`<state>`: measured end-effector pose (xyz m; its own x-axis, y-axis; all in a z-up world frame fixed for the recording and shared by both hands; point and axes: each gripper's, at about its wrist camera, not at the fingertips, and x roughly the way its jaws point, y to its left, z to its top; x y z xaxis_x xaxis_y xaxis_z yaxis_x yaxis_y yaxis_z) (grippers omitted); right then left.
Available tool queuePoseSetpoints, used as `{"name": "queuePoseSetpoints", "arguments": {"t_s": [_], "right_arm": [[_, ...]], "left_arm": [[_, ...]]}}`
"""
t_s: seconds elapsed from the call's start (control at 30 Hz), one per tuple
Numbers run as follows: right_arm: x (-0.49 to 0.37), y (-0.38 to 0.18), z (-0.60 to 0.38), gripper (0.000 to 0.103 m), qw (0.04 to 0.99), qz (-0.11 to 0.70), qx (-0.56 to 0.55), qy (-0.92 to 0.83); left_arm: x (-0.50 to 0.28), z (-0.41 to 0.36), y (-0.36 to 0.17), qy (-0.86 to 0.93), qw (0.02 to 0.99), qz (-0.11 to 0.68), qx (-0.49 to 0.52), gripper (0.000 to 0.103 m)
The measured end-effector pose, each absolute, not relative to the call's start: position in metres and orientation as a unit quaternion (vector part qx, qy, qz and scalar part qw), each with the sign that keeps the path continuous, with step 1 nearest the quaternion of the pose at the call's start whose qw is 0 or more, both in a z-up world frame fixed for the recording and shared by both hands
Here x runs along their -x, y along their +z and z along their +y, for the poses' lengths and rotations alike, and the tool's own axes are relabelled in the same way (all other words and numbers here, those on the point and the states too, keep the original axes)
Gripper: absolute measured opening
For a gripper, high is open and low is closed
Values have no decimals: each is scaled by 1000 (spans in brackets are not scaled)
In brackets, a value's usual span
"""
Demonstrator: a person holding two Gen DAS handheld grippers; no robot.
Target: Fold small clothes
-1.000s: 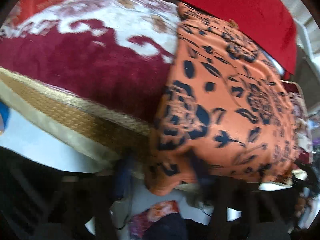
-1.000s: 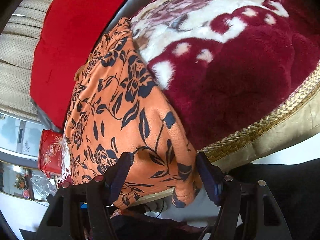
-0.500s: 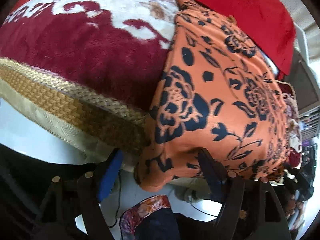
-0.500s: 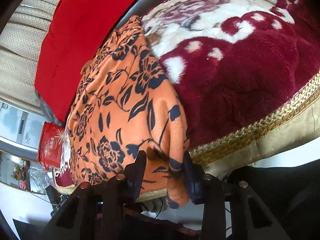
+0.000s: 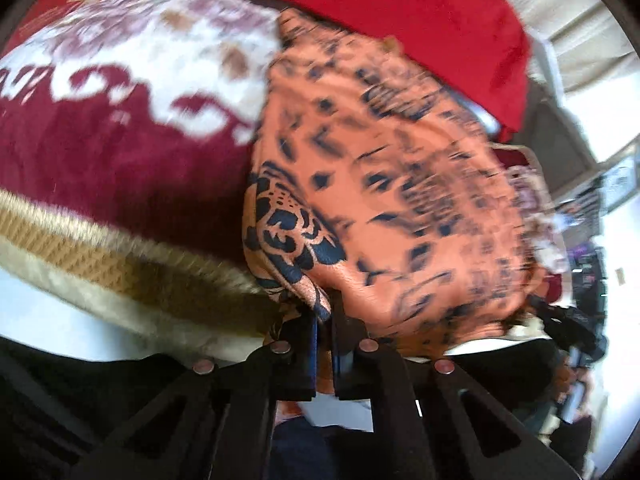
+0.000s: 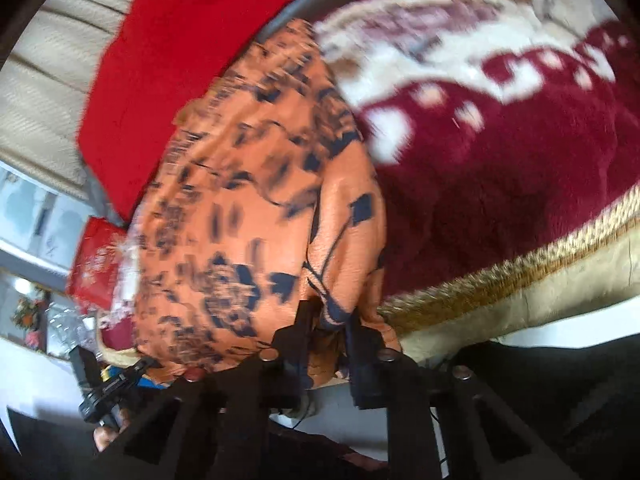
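- We have the orange floral garment [image 5: 384, 208] lying on the maroon plush blanket [image 5: 120, 160], with its near hem hanging over the blanket's woven gold border [image 5: 100, 256].
- Our left gripper [image 5: 322, 320] is pressed together on the near-left corner of that hem, cloth bunched between the jaws.
- Our right gripper [image 6: 328, 320] likewise pinches the near-right corner, a pleat of fabric gathered in it.
- To do this fold well, we judge that both corners should rise together and travel level toward the far edge, keeping the hem taut between the grips so no diagonal crease forms.
- We should carry the hem far enough to meet the opposite edge squarely before letting go.
- The plush pile probably drags on the fabric, so lifting clear seems better than sliding.
- A red cushion [image 5: 420, 8] lies just behind the garment's far edge; we judge it may crowd the landing spot.
- A red printed packet [image 6: 98, 264] sits off the garment's side, apart from the fold path.
- Both views are motion-blurred, so finer creases cannot be told.
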<state>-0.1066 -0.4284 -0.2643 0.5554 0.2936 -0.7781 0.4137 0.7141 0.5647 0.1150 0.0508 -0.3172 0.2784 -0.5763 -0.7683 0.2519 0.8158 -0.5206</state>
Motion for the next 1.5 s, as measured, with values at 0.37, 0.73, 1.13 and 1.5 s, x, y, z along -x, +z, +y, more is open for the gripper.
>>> {"name": "queuePoseSetpoints", "arguments": {"t_s": [0.37,0.73,1.13,1.5], "right_arm": [[76,-175,-445,14,849,373,-374,-12],[118,-241,-468,84,796,452,-390,-100],[103,-316,-443,62,759,486,-429,-67],[106,-266,-404,11,808,465,-360,-23]], "left_arm": [[-156,46,-208,-314,826,450,130,5],[-131,46,-278,-274,799,522,116,6],[-136,54,-339,-222,760,599,123,65],[-129,55,-310,-273,781,554,91,28]]}}
